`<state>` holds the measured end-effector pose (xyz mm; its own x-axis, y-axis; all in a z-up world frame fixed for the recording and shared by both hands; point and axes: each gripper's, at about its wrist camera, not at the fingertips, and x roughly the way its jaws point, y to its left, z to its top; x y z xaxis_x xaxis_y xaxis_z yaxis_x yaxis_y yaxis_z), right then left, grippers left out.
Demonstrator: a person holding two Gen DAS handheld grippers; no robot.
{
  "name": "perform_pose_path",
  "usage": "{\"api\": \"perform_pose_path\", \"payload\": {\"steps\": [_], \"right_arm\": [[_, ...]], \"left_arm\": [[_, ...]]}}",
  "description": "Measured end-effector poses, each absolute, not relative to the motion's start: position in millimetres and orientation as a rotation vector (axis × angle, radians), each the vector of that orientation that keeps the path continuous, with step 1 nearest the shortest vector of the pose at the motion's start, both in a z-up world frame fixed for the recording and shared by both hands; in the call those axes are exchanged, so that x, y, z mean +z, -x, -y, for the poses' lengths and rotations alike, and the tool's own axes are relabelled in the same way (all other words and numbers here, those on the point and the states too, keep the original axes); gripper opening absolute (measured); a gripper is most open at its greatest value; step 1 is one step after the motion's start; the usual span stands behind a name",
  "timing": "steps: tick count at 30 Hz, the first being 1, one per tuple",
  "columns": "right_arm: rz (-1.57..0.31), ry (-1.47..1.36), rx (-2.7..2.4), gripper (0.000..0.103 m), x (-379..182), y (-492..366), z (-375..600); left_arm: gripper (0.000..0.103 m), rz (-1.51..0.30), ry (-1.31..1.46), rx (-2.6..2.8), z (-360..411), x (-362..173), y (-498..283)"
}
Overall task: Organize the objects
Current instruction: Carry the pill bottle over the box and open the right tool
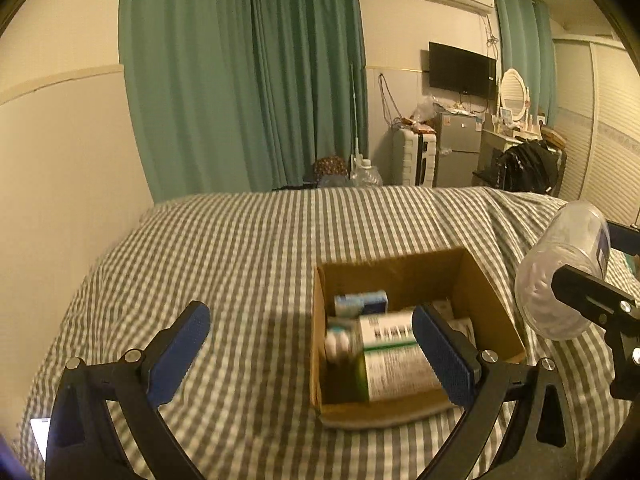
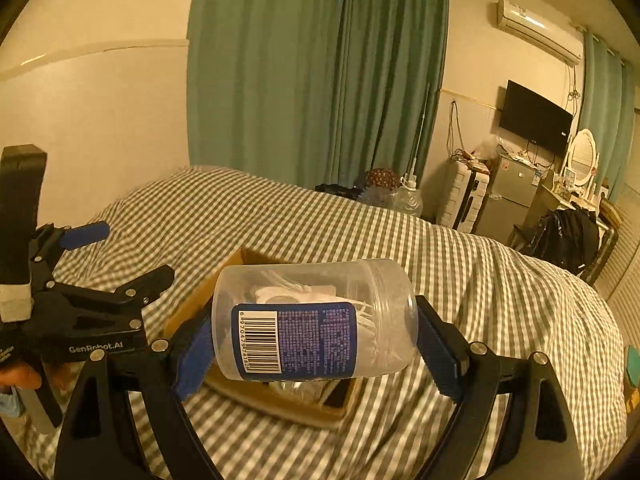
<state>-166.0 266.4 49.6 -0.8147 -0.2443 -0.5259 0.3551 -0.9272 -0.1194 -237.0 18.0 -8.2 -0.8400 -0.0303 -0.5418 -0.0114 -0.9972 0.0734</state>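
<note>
1. The right claw [image 2: 314, 344] sits nearest the right wrist camera, its two blue pads clamped on the ends of one clear plastic jar [image 2: 316, 320], held sideways in the air above the cardboard box [image 2: 280, 404].
2. Only the right wrist view shows the jar's blue label with its barcode and the white items inside it; in the left wrist view the jar [image 1: 560, 276] appears at the right edge as a cloudy cylinder with no readable print.
3. The left claw [image 1: 312, 356] is spread wide and holds nothing, hovering over the bed [image 1: 240, 248] just left of the box; the right wrist view shows it [image 2: 120, 252] from the side, with part of a hand [image 2: 20, 376] below it.
4. Only the left wrist view looks down into the single open cardboard box [image 1: 492, 312]: one light blue carton [image 1: 360, 302] stands at the back and one green and white package [image 1: 394, 356] lies in front; other contents are too blurred to count.
5. The box rests on the gingham-checked bed cover.
</note>
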Motion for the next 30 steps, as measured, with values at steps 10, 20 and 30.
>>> {"api": "perform_pose_path", "payload": {"steps": [10,20,30], "right_arm": [[-0.312,-0.793,-2.716,0.089,35,247,-257],[-0.27,-0.913,-2.641,0.089,-15,288,-245],[-0.202,-0.794,-2.716,0.099,20,272,-259]], "left_arm": [[0.103,0.114,-0.954,-2.989,-18,-28,304],[0.103,0.132,-1.018,-2.958,-18,-61,331],[0.103,0.124,-1.016,-2.948,-19,-54,320]]}}
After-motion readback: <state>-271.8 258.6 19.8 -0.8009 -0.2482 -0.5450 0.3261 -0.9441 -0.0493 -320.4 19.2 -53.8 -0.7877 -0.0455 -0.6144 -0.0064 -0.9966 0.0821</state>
